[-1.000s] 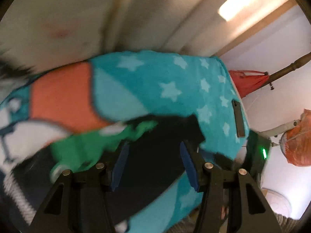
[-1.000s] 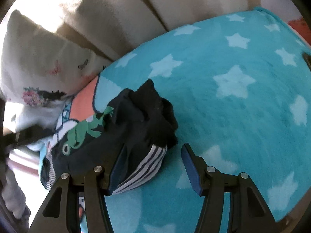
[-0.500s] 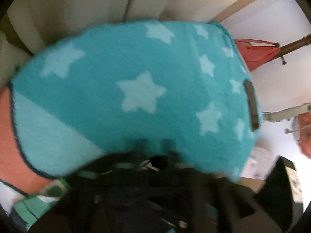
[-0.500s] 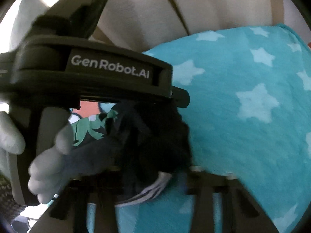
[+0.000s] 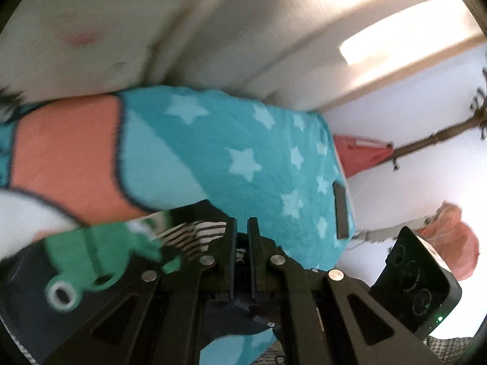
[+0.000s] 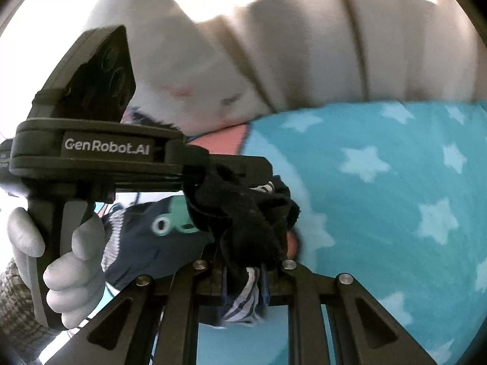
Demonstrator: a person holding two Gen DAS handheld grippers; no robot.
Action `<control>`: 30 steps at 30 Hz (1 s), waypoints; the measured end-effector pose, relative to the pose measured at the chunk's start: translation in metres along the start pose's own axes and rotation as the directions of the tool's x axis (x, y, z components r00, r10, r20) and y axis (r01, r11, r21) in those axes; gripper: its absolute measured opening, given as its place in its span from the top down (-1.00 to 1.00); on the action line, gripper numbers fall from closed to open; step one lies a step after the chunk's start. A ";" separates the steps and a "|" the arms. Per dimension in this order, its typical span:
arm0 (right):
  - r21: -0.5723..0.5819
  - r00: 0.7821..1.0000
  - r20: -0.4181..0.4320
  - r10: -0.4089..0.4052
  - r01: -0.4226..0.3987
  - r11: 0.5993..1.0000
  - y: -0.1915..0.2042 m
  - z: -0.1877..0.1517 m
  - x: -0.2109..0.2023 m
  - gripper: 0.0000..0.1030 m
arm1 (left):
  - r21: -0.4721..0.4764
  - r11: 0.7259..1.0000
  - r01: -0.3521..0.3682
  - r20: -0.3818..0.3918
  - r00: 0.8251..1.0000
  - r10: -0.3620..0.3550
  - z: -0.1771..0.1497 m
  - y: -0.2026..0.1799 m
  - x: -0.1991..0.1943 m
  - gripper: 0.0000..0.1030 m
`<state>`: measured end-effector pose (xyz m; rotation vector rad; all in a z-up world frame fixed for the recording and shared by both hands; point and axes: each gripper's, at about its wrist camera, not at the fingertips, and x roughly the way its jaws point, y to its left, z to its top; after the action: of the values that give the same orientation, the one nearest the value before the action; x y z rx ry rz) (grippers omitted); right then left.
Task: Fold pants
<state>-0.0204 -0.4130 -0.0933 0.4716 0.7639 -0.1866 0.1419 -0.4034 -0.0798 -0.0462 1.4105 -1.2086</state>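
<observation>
Both grippers clamp the same bunched edge of the pants (image 6: 243,225), which sit at the lower centre of both views on the star blanket (image 6: 395,182).

The right gripper (image 6: 245,276) is closed on striped cuff fabric with black cloth piled above its jaws. The left gripper (image 5: 240,234) has its jaws nearly together; striped fabric lies at its tips, so it appears to grip the garment too. In the right view, the left gripper enters from the left edge, held by a gloved hand (image 6: 64,261).

To do this step well, as judged from this moment:
- Keep both grips firm.
- Draw the two grippers apart evenly so the bunched edge pulls straight.
- Lift only enough to free the dark body with the green print (image 5: 100,258) from the blanket.
- Avoid pinching the blanket.
</observation>
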 end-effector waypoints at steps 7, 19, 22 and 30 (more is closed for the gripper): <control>-0.130 0.996 -0.085 0.013 -0.024 0.991 0.063 -0.002 0.038 0.68 | -0.149 0.989 -0.002 0.091 0.996 0.016 -0.032 0.069 -0.047 0.87; -0.231 0.971 -0.237 0.025 -0.082 0.970 0.122 -0.020 0.094 -0.02 | -0.320 0.947 -0.036 0.268 0.955 0.127 -0.106 0.129 -0.157 0.37; -0.170 0.973 -0.202 0.110 -0.145 0.975 0.124 -0.006 0.062 -0.02 | -0.346 0.934 -0.092 0.310 0.928 0.206 -0.133 0.130 -0.186 0.21; -0.091 0.988 -0.141 -0.067 0.054 0.994 0.111 0.014 0.065 0.59 | -0.454 0.869 -0.198 0.345 0.860 0.376 -0.183 0.160 -0.226 0.16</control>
<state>0.0713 -0.3219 -0.0923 0.3827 0.9251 -0.1768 0.1647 -0.0716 -0.0728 -0.3513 1.2012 -0.5864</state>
